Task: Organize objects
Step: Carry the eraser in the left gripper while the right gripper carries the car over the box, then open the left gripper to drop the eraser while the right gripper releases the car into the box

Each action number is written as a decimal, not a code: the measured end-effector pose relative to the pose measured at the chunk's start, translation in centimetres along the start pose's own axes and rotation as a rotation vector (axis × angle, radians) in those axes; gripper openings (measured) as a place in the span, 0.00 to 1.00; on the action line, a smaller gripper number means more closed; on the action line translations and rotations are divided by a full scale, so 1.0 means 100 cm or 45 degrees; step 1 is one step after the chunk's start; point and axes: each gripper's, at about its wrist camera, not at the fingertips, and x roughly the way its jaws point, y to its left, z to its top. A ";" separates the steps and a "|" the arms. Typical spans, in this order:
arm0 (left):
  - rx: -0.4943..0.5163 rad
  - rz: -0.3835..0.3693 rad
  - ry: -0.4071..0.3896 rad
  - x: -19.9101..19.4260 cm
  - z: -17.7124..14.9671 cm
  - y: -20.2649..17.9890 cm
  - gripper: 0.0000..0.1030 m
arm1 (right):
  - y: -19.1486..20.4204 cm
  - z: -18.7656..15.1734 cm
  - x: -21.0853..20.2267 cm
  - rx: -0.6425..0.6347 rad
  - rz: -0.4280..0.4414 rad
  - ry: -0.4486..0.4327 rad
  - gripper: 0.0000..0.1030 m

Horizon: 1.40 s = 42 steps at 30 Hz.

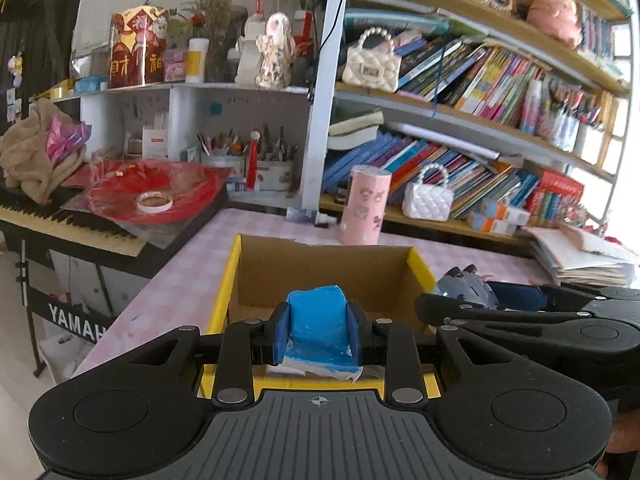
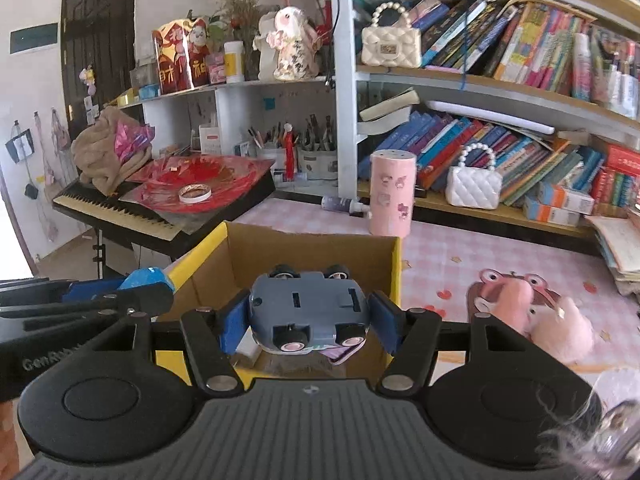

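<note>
My left gripper is shut on a blue packet with a white torn edge, held above the near rim of a yellow cardboard box with a brown inside. In the right wrist view my right gripper is shut on a grey toy car, turned wheels up, over the same yellow box. The right gripper shows at the right edge of the left wrist view with the toy car in it. The left gripper's arm and blue packet show at the left of the right wrist view.
A pink cylinder stands behind the box on the pink checked tablecloth. A pink plush toy lies right of the box. A keyboard with red wrapping and a tape roll is to the left. Bookshelves fill the back.
</note>
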 end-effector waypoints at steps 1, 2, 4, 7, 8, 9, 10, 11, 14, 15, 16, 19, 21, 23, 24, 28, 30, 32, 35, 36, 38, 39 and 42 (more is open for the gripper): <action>0.000 0.016 0.014 0.009 0.001 0.000 0.27 | -0.001 0.002 0.009 -0.011 0.000 0.008 0.59; 0.000 0.030 0.030 0.017 0.002 0.001 0.27 | -0.004 0.004 0.020 -0.022 -0.001 0.022 0.59; -0.002 0.060 0.064 0.035 0.003 0.002 0.27 | -0.008 0.006 0.042 -0.045 0.008 0.070 0.59; 0.010 0.104 0.118 0.058 0.002 0.003 0.27 | -0.012 0.005 0.073 -0.098 0.026 0.141 0.59; 0.012 0.115 0.136 0.064 0.002 0.004 0.27 | -0.012 0.003 0.083 -0.120 0.035 0.167 0.59; 0.014 0.127 0.153 0.070 0.001 0.004 0.27 | -0.013 0.001 0.091 -0.140 0.045 0.191 0.59; 0.017 0.136 0.171 0.075 0.000 0.005 0.27 | -0.013 -0.002 0.100 -0.160 0.056 0.219 0.59; 0.019 0.142 0.187 0.080 -0.001 0.005 0.27 | -0.013 -0.004 0.106 -0.176 0.066 0.239 0.59; 0.033 0.162 0.237 0.093 -0.005 0.006 0.27 | -0.014 -0.012 0.121 -0.230 0.095 0.293 0.59; 0.037 0.167 0.250 0.096 -0.006 0.006 0.27 | -0.013 -0.013 0.126 -0.250 0.101 0.309 0.60; 0.039 0.170 0.261 0.099 -0.007 0.006 0.27 | -0.012 -0.015 0.129 -0.288 0.107 0.313 0.59; 0.039 0.174 0.293 0.108 -0.009 0.005 0.27 | -0.010 -0.014 0.133 -0.362 0.157 0.309 0.59; 0.033 0.176 0.299 0.112 -0.009 0.004 0.27 | -0.014 -0.011 0.139 -0.363 0.182 0.336 0.59; 0.031 0.175 0.305 0.116 -0.009 0.003 0.27 | -0.016 -0.009 0.143 -0.381 0.202 0.350 0.60; 0.033 0.176 0.306 0.118 -0.008 0.003 0.27 | -0.016 -0.008 0.144 -0.393 0.207 0.350 0.60; 0.018 0.177 0.324 0.124 -0.008 0.003 0.27 | -0.018 -0.006 0.150 -0.437 0.211 0.362 0.60; 0.005 0.179 0.327 0.125 -0.008 0.003 0.28 | -0.019 -0.006 0.150 -0.446 0.216 0.363 0.60; -0.014 0.166 0.322 0.124 -0.008 0.004 0.30 | -0.018 -0.006 0.149 -0.445 0.214 0.364 0.61; -0.049 0.144 0.286 0.116 -0.004 0.005 0.52 | -0.019 -0.005 0.148 -0.423 0.213 0.359 0.67; -0.054 0.126 0.265 0.111 -0.002 0.004 0.58 | -0.019 -0.004 0.145 -0.417 0.201 0.348 0.70; -0.043 0.137 0.213 0.100 0.001 0.001 0.72 | -0.018 -0.003 0.140 -0.413 0.186 0.324 0.71; -0.034 0.140 0.183 0.093 0.003 -0.001 0.74 | -0.018 -0.002 0.135 -0.407 0.182 0.305 0.71; -0.038 0.111 0.116 0.071 0.008 -0.004 0.75 | -0.017 0.002 0.120 -0.385 0.159 0.247 0.72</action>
